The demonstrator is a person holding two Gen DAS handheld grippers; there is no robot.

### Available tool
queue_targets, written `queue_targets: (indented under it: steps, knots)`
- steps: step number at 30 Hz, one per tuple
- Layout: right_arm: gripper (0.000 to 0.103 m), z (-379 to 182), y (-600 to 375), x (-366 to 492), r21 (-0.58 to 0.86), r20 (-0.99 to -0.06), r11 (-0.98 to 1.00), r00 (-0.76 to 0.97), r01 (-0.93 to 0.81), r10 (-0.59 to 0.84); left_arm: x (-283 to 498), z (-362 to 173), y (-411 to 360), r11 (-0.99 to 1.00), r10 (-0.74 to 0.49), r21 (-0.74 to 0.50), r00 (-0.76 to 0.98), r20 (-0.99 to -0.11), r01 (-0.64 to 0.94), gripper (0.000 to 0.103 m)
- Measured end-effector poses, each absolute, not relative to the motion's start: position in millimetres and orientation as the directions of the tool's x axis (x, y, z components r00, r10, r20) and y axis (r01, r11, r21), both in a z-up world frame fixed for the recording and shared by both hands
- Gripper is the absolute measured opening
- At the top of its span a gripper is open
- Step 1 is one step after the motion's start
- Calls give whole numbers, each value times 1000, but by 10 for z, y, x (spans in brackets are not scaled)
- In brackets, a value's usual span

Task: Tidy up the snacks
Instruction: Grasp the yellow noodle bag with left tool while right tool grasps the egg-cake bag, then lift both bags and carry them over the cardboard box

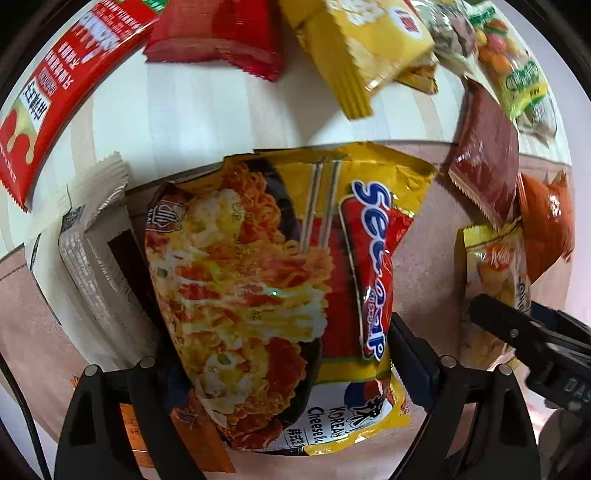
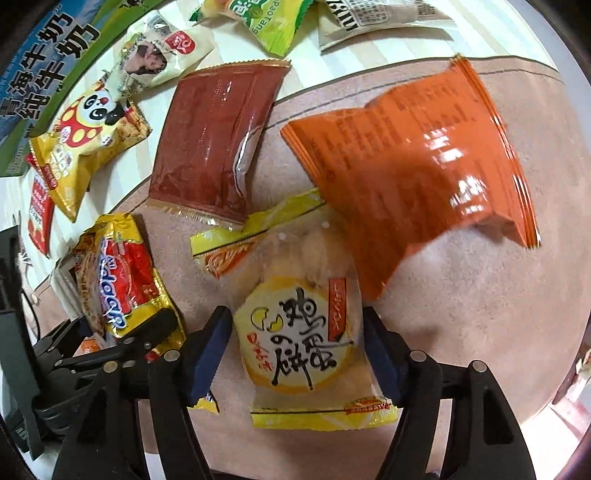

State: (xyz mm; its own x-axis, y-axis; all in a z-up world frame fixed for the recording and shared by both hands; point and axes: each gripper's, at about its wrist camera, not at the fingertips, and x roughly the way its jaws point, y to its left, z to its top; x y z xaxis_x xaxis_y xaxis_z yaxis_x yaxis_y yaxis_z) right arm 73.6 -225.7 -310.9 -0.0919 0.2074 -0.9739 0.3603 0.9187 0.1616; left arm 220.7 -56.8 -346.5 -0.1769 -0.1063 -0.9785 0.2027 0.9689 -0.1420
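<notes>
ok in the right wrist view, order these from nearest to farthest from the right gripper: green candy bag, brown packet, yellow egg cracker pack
1. Yellow egg cracker pack, between the right gripper jaws.
2. Brown packet, beyond it, up and left, half on the striped cloth.
3. Green candy bag, farthest, at the top edge.

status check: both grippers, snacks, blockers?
Left gripper jaws straddle noodle packet. Right gripper jaws flank egg cracker pack, contact unclear. Orange pouch overlaps its top.

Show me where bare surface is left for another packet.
Bare pinkish mat lies below the orange packet, right of the egg-cracker packet. Striped tabletop is free between the red packet and noodle packet. The far edge is crowded.
</notes>
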Motion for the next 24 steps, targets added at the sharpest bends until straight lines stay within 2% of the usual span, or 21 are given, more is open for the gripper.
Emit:
queue_targets:
  steps: [5,10,13,17,20,24]
  knots:
    - [73,-3181,-2181,779,128,-979,936,-112,327,173,2249,-3409,-472,976,-104,-131,-155,-982,173,85]
    - [57,-3138,-1968,789,68,-990,964,-99,256,96,1984,-3189,-374,988,-80,-94,-121,-989,119,84]
    - [55,-3053,-1888,802,120,-986,962,-81,246,143,1869,-3043,-226,995,-72,-79,-118,-990,55,84]
    - [58,-3061,-1757,934,278,-952,932,-61,231,299,1883,-3148,-31,989,-146,-146,-184,-972,-14,84]
    - [71,-3083,-1723,1010,305,-942,923,-68,235,329,1922,-3188,-33,988,-144,-151,-200,-969,22,87]
    - [72,-3216,-1573,996,282,-948,934,-86,218,307,1927,-3181,-140,991,-106,-121,-193,-975,66,87]
